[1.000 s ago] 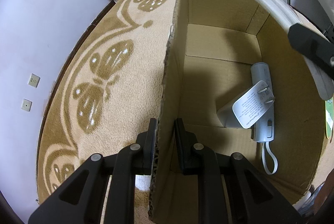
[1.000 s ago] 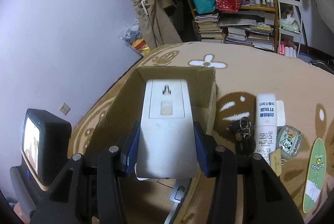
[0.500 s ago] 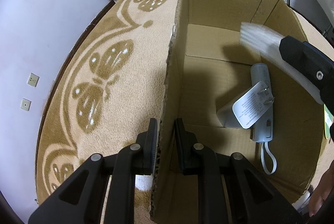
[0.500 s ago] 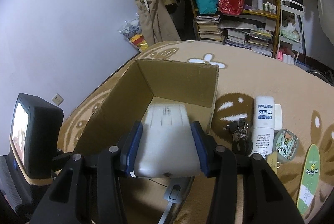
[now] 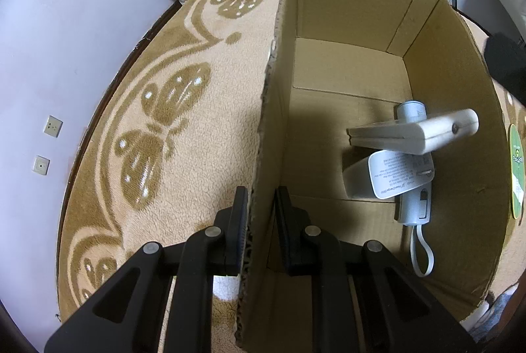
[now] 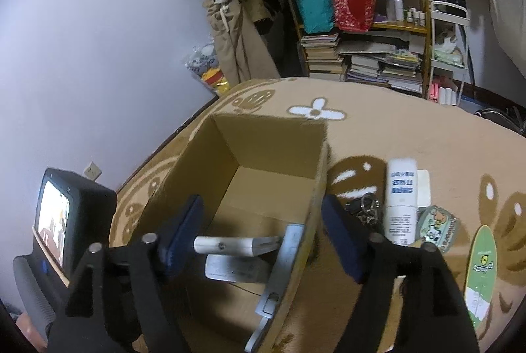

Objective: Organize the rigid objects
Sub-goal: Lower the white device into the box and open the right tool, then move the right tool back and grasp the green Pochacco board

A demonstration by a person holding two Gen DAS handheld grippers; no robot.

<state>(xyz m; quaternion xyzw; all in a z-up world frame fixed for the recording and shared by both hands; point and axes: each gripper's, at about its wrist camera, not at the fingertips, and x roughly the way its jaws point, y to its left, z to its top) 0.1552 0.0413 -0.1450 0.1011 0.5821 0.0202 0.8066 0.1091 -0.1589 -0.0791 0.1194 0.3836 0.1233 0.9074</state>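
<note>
Your left gripper point(image 5: 259, 215) is clamped on the near end of the cardboard box's point(image 5: 355, 8) left wall, steadying it. Your right gripper point(image 6: 263, 234) stands wide open above the box, empty. The white adapter point(image 5: 414, 131) sits inside, just below and ahead of those open fingers, lying crosswise on the other items. The white bottle point(image 6: 400, 198) lies right of the box, long axis running near to far, closest to your right gripper.
</note>
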